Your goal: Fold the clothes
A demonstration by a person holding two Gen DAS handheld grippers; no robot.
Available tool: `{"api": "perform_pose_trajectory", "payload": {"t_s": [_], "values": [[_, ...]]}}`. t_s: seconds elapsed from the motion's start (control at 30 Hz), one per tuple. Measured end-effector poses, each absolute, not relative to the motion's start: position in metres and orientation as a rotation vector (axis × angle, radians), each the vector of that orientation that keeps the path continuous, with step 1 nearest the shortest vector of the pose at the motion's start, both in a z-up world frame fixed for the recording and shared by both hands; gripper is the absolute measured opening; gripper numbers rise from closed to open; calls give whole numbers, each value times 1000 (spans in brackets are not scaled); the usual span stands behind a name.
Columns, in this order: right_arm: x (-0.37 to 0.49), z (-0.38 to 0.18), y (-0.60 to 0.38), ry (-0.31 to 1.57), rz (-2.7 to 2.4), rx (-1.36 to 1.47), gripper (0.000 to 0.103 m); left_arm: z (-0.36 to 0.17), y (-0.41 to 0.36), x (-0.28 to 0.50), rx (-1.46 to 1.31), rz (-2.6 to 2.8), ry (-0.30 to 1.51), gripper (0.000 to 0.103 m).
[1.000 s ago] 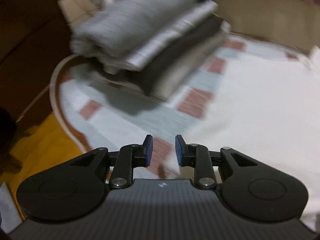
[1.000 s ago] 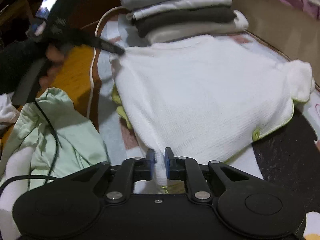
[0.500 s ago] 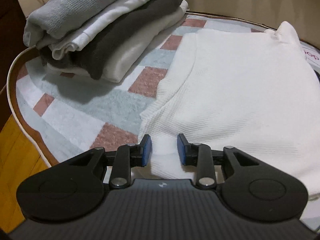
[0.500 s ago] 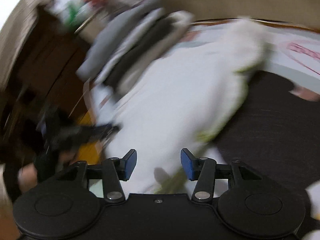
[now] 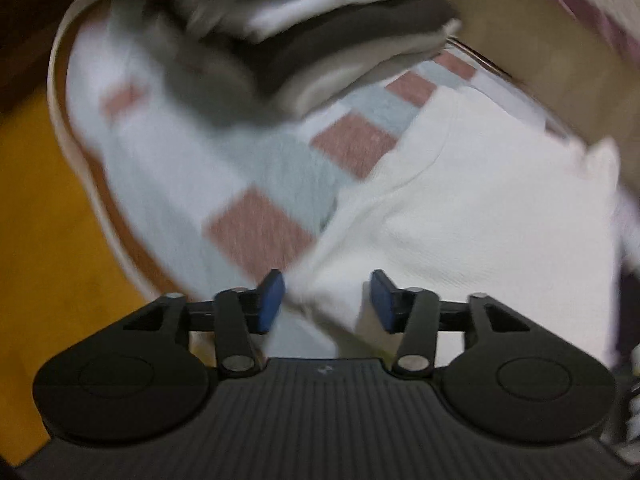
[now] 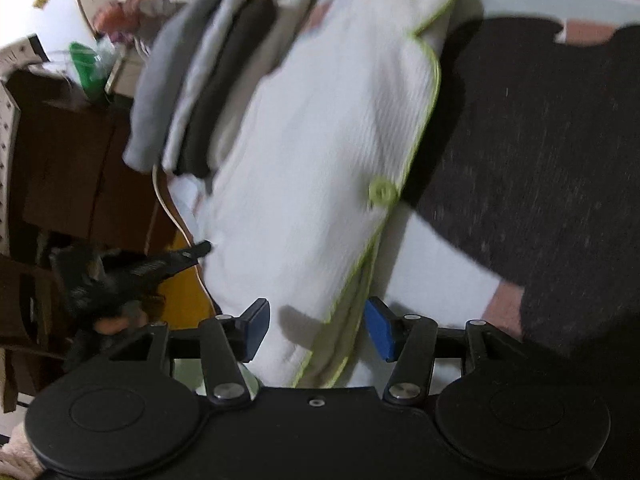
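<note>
A: Right hand-held gripper (image 6: 316,330) jaws wide now, a second ago pinched on the white garment (image 6: 320,152) hem. Let go.
B: Left hand-held gripper (image 5: 326,300)?
A: Opened wider too, garment corner between the pads (not gripped). Garment lies flat on the checked blanket (image 5: 256,184), beside the folded stack (image 5: 320,40). Fold laid, I'd guess.

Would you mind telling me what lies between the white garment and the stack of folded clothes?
In the left wrist view, a bare strip of the checked blanket separates the white garment from the stack; nothing rests on it.
</note>
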State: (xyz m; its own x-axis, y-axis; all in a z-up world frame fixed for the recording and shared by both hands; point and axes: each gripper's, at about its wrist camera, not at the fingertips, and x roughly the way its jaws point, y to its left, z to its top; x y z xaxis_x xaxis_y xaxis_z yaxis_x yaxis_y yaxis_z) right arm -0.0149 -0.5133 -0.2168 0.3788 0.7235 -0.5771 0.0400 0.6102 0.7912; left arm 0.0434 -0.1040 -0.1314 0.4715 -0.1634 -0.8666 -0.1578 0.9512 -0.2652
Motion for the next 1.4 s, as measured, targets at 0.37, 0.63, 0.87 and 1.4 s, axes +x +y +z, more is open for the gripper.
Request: {"api": "perform_pose_trajectory", "payload": {"t_s": [0.37, 0.63, 0.87, 1.4], "values": [[-26, -226, -490, 1072, 439, 981, 66, -170, -94, 35, -680, -115, 1037, 55], [-29, -222, -479, 960, 451, 857, 67, -173, -101, 61, -720, -90, 955, 68], [4, -227, -481, 848, 398, 880, 61, -151, -131, 79, -473, -104, 922, 23], [-4, -206, -518, 986, 380, 735, 63, -125, -207, 49, 172, -140, 843, 22]]}}
